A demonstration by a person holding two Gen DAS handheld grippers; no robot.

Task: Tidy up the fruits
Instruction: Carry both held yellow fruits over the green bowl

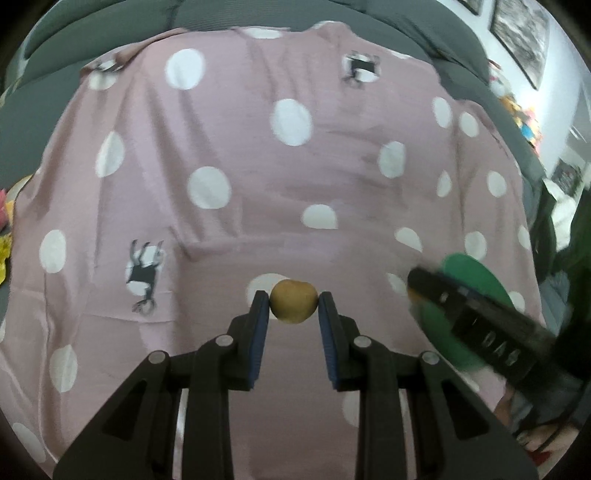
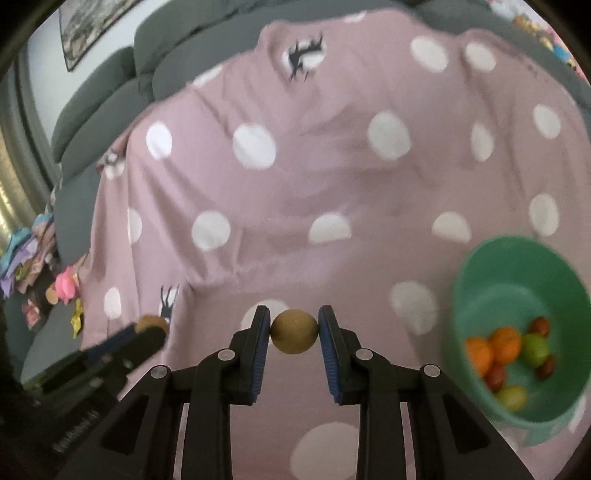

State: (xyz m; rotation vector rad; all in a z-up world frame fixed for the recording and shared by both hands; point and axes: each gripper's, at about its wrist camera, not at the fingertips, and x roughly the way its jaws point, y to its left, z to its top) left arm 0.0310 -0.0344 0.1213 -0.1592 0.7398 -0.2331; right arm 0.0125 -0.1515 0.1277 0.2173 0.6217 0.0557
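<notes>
In the left wrist view my left gripper (image 1: 294, 302) is shut on a small round tan fruit (image 1: 294, 301), held above the pink spotted cloth (image 1: 258, 155). My right gripper (image 2: 294, 330) is shut on a second tan fruit (image 2: 294, 331) of the same kind. A green bowl (image 2: 491, 266) sits low at the right of the right wrist view, holding several orange, red and green fruits (image 2: 506, 343). The same bowl (image 1: 472, 273) shows in the left view, partly hidden behind the blurred right gripper body. The left gripper with its fruit (image 2: 151, 324) appears at the lower left of the right view.
The pink cloth with white dots covers a grey sofa (image 1: 424, 33). Colourful toys and cloth scraps (image 2: 40, 251) lie at the left edge of the right view, and more coloured items (image 1: 524, 118) at the far right of the left view. Framed pictures (image 1: 524, 33) hang on the wall.
</notes>
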